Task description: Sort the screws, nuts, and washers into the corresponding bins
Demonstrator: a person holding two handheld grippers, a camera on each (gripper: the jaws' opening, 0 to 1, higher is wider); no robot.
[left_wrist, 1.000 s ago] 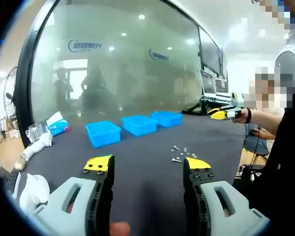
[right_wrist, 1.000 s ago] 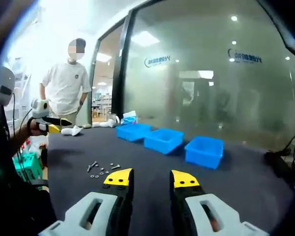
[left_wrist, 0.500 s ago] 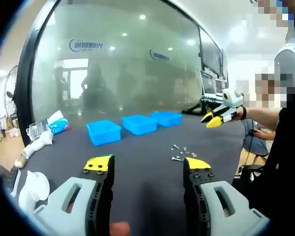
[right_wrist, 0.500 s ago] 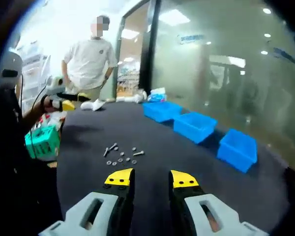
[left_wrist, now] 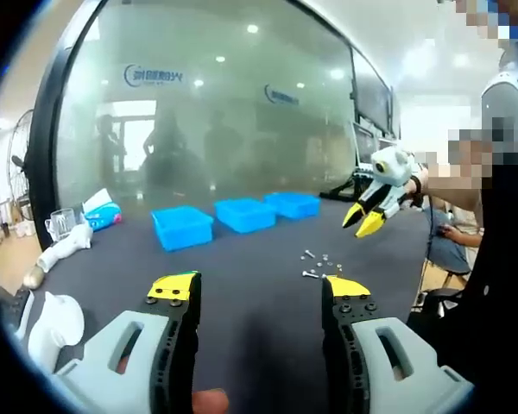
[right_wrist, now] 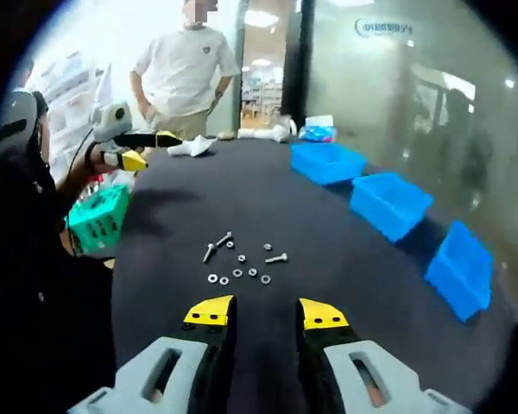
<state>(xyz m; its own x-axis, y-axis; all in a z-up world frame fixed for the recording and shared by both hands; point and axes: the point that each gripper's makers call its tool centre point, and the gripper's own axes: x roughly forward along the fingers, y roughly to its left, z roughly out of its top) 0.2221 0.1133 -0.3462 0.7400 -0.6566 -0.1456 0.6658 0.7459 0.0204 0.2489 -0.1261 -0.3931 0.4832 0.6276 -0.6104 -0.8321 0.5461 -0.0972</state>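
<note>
Since the earlier frame the right hand-held gripper [right_wrist: 257, 310], released and empty, swung toward the fasteners [right_wrist: 240, 259] at 12 o'clock; the left hand-held gripper [left_wrist: 260, 291] was likewise released, and a hasty pinch could scatter the small washers [right_wrist: 238, 275] across the surface [right_wrist: 345, 250].

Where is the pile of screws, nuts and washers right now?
In the right gripper view the loose hardware lies on the dark table, just ahead of the right gripper, well apart from the three blue bins on the right.
</note>
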